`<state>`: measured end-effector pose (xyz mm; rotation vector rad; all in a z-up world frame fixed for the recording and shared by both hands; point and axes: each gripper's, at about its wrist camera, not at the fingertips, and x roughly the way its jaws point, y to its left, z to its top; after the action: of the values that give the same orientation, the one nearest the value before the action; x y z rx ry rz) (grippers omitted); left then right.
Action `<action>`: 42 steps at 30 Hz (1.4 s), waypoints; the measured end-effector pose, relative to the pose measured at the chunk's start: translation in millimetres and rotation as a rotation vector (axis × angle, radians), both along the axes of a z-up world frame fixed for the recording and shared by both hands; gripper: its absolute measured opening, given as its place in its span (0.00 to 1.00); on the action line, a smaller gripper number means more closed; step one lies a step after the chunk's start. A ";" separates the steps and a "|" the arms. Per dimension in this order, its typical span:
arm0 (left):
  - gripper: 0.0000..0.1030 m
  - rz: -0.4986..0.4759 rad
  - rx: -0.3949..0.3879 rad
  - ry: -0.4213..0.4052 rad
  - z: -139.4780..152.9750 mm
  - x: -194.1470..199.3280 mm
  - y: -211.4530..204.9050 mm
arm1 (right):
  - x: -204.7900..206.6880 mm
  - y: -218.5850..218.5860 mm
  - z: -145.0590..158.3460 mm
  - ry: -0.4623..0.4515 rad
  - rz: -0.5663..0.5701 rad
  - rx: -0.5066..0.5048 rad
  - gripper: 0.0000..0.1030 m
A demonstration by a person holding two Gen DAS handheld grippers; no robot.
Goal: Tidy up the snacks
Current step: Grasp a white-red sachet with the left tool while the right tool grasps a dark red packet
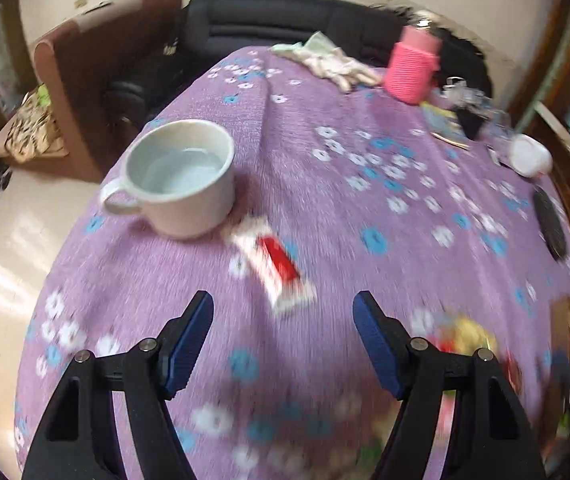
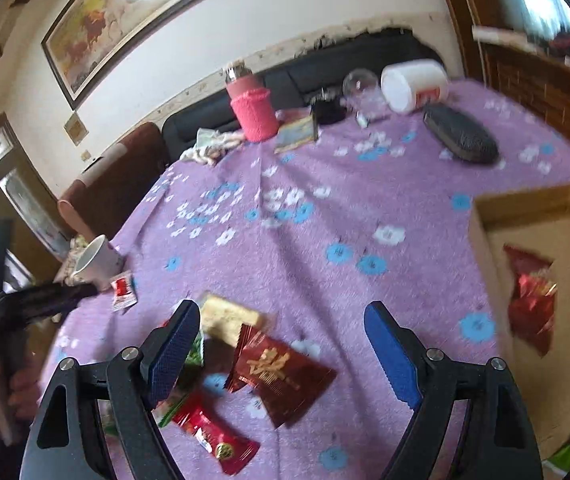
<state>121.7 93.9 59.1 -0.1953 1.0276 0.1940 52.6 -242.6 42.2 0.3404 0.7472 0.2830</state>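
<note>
Both tongs hang wide open over the table, holding nothing: the right tongs (image 2: 281,332) above a heap of snacks (image 2: 273,364), the left tongs (image 1: 283,312) just before a red-white packet (image 1: 273,260). Behind this packet stands a mug (image 1: 181,178); to the right a box (image 2: 541,280) holds more packets.

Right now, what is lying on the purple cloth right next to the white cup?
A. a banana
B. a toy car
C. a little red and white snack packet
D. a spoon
C: a small red and white snack packet lies on the purple cloth just beside the white cup; the right wrist view shows the same pair.
</note>
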 end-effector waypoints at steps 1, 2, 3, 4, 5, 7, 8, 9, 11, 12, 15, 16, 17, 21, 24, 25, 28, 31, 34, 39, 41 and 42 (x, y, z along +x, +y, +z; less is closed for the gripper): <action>0.70 0.016 0.024 0.016 -3.9 8.5 0.1 | 0.9 -0.5 -1.1 0.011 0.008 0.019 0.85; 0.70 0.037 0.057 0.039 -9.4 18.3 -0.4 | 1.3 -1.5 -1.1 0.014 0.013 0.032 0.85; 0.70 0.047 0.070 0.054 -14.7 26.2 -0.7 | 1.1 -2.6 0.1 0.012 0.015 0.041 0.85; 0.70 0.052 0.078 0.065 -20.0 32.6 -0.5 | 0.9 -2.8 1.8 0.006 0.015 0.042 0.85; 0.70 0.061 0.098 0.075 -24.4 37.4 -0.5 | 0.2 -3.3 3.5 -0.001 0.011 0.042 0.85; 0.69 0.072 0.118 0.079 -31.9 44.9 -0.3 | -0.2 -3.4 4.7 -0.001 0.013 0.049 0.85; 0.65 0.072 0.110 0.085 -36.4 48.0 0.6 | 0.2 -3.7 4.5 0.002 0.014 0.056 0.85; 0.50 0.071 0.099 0.094 -40.7 50.3 1.6 | 0.8 -4.1 3.9 0.007 0.013 0.061 0.85; 0.39 0.078 0.088 0.078 -46.3 50.1 1.6 | 1.5 -5.4 3.0 0.014 0.014 0.071 0.85; 0.33 0.073 0.096 0.075 -46.9 50.5 0.6 | 2.1 -6.7 2.3 0.017 0.009 0.078 0.85; 0.27 0.069 0.103 0.047 -46.2 45.7 -3.8 | 4.5 -9.7 0.2 0.028 0.001 0.086 0.85; 0.26 0.060 0.102 0.045 -45.2 41.2 -6.2 | 5.8 -9.8 -1.1 0.033 -0.002 0.080 0.85; 0.26 0.048 0.096 0.047 -44.8 37.6 -8.3 | 7.5 -9.5 -2.8 0.039 -0.005 0.070 0.85; 0.25 -0.007 0.054 0.050 -42.4 17.5 -19.0 | 17.1 -4.2 -14.4 0.082 -0.004 0.031 0.85; 0.25 -0.045 0.031 0.017 -33.2 -6.1 -31.4 | 24.5 -4.0 -24.1 0.113 -0.010 0.020 0.85; 0.25 -0.053 0.020 -0.006 -28.3 -14.4 -34.7 | 27.7 -3.8 -28.2 0.132 -0.005 0.022 0.85; 0.26 -0.063 0.003 -0.099 -13.0 -37.1 -46.0 | 28.3 0.8 -32.0 0.160 0.031 0.018 0.86; 0.26 -0.095 -0.034 -0.166 -10.1 -48.8 -52.6 | 22.0 7.7 -33.2 0.183 0.120 0.058 0.86; 0.26 -0.136 -0.057 -0.161 -15.5 -47.5 -55.1 | 16.6 22.8 -31.6 0.176 0.168 -0.022 0.86; 0.26 -0.146 -0.047 -0.171 -15.5 -45.8 -50.2 | 3.5 55.0 -34.8 0.124 0.199 -0.316 0.73; 0.26 -0.154 -0.060 -0.166 -16.2 -45.4 -49.4 | 2.0 58.1 -34.9 0.103 0.188 -0.367 0.65; 0.26 -0.160 -0.066 -0.166 -15.8 -45.6 -49.9 | 1.6 57.7 -34.2 0.095 0.185 -0.375 0.55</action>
<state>76.1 44.0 43.3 -0.1850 0.8803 -0.0014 54.2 -185.0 8.0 -0.0715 0.9089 0.2958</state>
